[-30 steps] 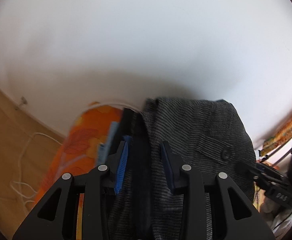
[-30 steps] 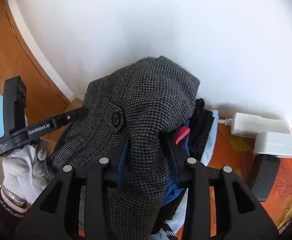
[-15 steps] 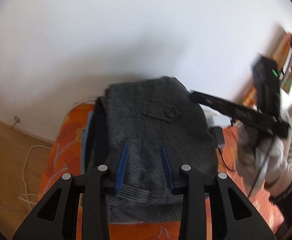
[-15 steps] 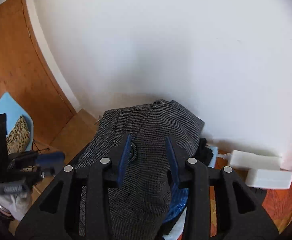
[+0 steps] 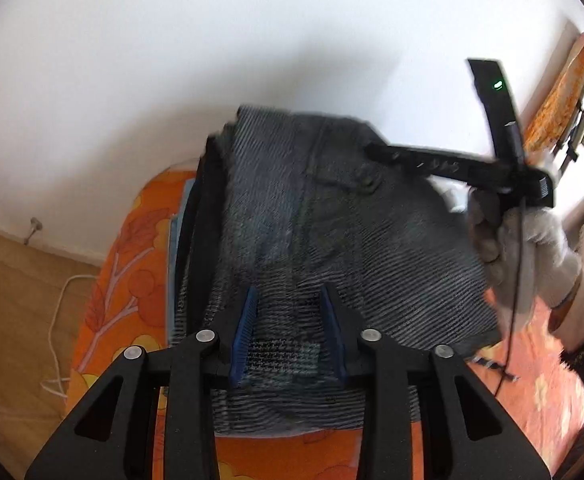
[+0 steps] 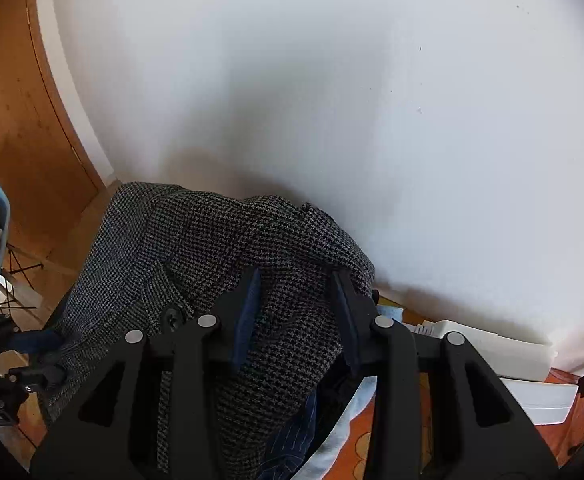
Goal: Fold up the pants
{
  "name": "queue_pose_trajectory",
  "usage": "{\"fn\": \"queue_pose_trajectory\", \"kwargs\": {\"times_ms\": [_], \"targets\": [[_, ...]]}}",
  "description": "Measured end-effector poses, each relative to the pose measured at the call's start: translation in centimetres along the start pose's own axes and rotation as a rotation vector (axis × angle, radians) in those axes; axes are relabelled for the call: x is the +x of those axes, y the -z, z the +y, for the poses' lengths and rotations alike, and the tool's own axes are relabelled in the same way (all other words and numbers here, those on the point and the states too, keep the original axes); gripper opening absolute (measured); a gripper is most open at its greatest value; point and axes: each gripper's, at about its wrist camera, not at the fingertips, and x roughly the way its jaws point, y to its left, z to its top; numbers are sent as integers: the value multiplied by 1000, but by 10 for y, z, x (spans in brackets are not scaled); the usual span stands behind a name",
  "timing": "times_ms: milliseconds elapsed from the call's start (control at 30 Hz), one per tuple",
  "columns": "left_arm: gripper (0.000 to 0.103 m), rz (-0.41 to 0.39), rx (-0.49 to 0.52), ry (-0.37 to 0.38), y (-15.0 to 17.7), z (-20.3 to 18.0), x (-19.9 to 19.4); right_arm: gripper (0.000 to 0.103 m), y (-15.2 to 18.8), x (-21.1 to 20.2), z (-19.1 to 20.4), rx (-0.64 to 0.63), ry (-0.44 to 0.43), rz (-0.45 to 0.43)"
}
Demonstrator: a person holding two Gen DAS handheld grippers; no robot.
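Observation:
The grey houndstooth pants (image 5: 332, 216) lie folded on top of a pile of dark clothes on an orange flowered bed cover (image 5: 124, 248). My left gripper (image 5: 288, 300) is open just above the near edge of the pants, with nothing between its pads. My right gripper (image 6: 296, 280) is open over the pants (image 6: 220, 248), with cloth seen behind its jaws. In the left wrist view the right gripper (image 5: 376, 150) reaches over the far right part of the pants, held by a white-gloved hand (image 5: 532, 248). The left gripper (image 6: 40, 344) shows at the left edge of the right wrist view.
A white wall (image 5: 252, 40) stands right behind the pile. Darker folded clothes (image 5: 202, 216) lie under the pants. White boxes (image 6: 492, 344) sit on the bed by the wall. A wooden floor with a white cable (image 5: 58, 312) is to the left. A wooden door (image 6: 20, 120) is at far left.
Both grippers let go of the pants and pulled back and up. The pants now lie flat on the pile. The right gripper swung over the pants' far right side.

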Motion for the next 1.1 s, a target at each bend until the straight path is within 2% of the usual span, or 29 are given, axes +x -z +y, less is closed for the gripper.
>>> {"fn": "queue_pose_trajectory", "kwargs": {"times_ms": [67,200,267,367,467,600,667,733,1000,1100], "targets": [[31,-37,30,33,-2,-17,-16,37,-3,-8,-2,8,-7,-16],[31,-63,60,153,-5,-62,-27,37,2,-32,-9,24,-25,-40],[31,-45,65,219,-7,-79,-19,37,5,-42,-13,38,-31,-37],[31,2,60,244,-2,-95,2,37,10,-55,-14,35,-43,-34],[31,32,77,226,6,-102,16,37,14,-61,-14,20,-50,-19],[31,73,67,224,19,-106,20,37,19,-32,-9,-2,-27,31],[31,86,81,200,28,-109,17,37,22,-22,-13,15,-12,72],[31,70,94,173,34,-111,5,37,24,-21,-15,35,1,74],[31,-12,31,56,42,-101,-49,37,33,-81,-9,17,16,24],[31,-47,16,19,42,-113,-69,37,43,-104,-2,5,9,8]]}}
